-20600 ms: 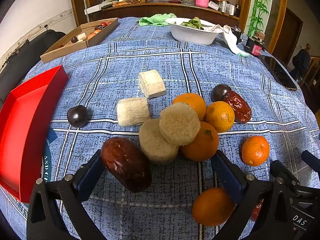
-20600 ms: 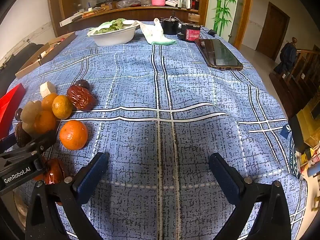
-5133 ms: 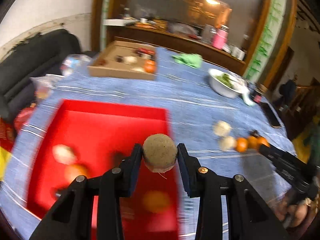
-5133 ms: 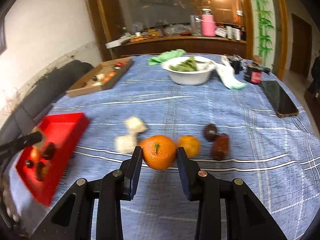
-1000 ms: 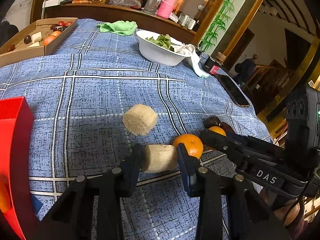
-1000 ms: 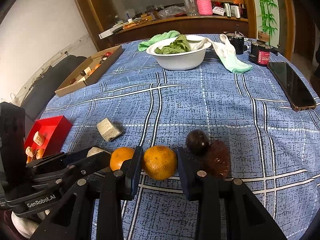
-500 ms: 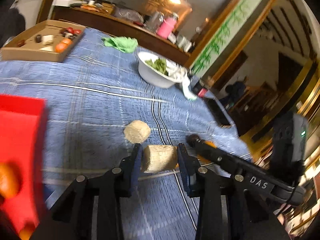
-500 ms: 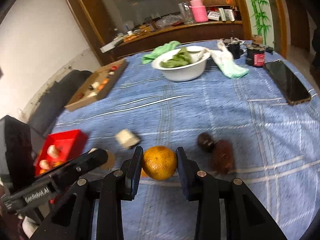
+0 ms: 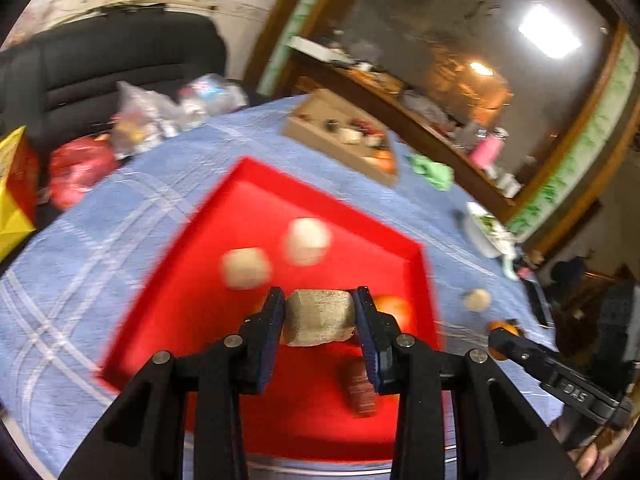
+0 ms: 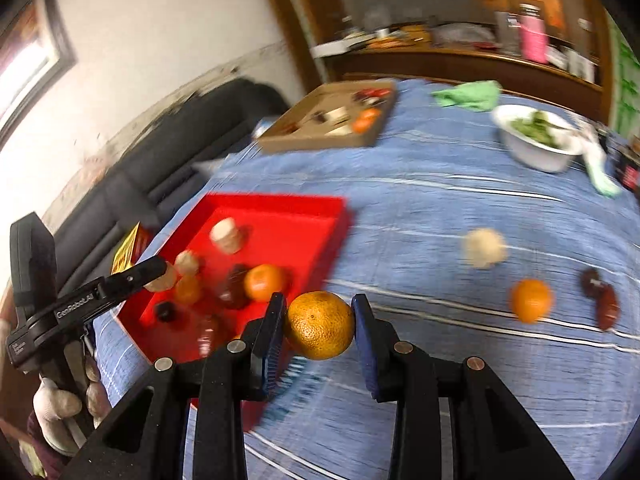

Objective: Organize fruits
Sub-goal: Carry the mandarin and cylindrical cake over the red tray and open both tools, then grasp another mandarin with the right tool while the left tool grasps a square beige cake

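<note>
My left gripper (image 9: 319, 312) is shut on a beige sponge-like cylinder (image 9: 318, 318) and hangs over the red tray (image 9: 224, 304). Two pale pieces (image 9: 276, 254), an orange (image 9: 394, 308) and a dark red fruit (image 9: 360, 386) lie in that tray. In the right wrist view my right gripper (image 10: 320, 326) is shut on a yellow-orange mandarin (image 10: 320, 326), above the cloth beside the red tray's (image 10: 280, 208) near right corner. On the cloth to the right lie a pale piece (image 10: 484, 248), an orange (image 10: 531, 300) and two dark fruits (image 10: 602, 300). My left gripper (image 10: 158, 274) shows at the left, over the tray.
A cardboard box (image 10: 332, 120) with small items stands at the far side of the blue checked tablecloth (image 10: 440, 184). A white bowl of greens (image 10: 536, 136) and a green cloth (image 10: 470, 94) sit far right. A black sofa (image 9: 112, 64) with bags borders the table's left edge.
Both grippers have swung left toward the red tray, each lifting its load off the cloth. The left one now hangs over the tray; the right one has reached its corner.
</note>
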